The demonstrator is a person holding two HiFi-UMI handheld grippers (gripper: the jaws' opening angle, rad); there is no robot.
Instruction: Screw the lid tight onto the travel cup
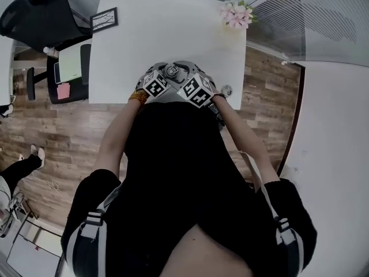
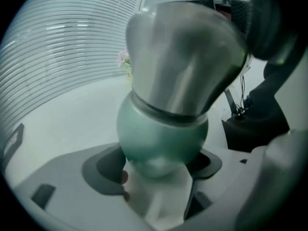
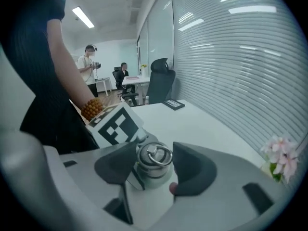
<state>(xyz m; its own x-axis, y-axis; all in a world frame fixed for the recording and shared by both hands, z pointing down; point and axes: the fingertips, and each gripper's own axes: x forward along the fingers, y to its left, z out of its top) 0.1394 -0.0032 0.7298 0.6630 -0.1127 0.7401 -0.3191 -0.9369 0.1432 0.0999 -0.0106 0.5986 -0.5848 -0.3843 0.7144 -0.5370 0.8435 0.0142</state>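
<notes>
Stands at the near edge of a white table, both grippers brought together at 12 o'clock in the head view, just above the frame's centre. Clamps the travel cup in the left gripper: dark pads pressed on the rounded green base at its 9 and 3 o'clock sides, steel body rising away from the jaws toward 12 o'clock in the left gripper view.

Holds the right gripper over the cup's top, jaws spread wide with the lid between them. Shows the pad at the lid's 9 o'clock close against its side and a thin sliver of gap at the pad on the 3 o'clock side, so no firm squeeze on the lid. Shows the lid as a steel cap with a metal ring on top, seated on the cup's mouth; cannot tell how far threaded.

Shows a marker cube of the left gripper at 10 o'clock of the lid in the right gripper view, with a beaded bracelet on the wrist just beyond it.

In the head view, has pink flowers at the table's far corner at 1 o'clock, a small framed picture at 11 o'clock, and a black office chair off the table at 10 o'clock.
</notes>
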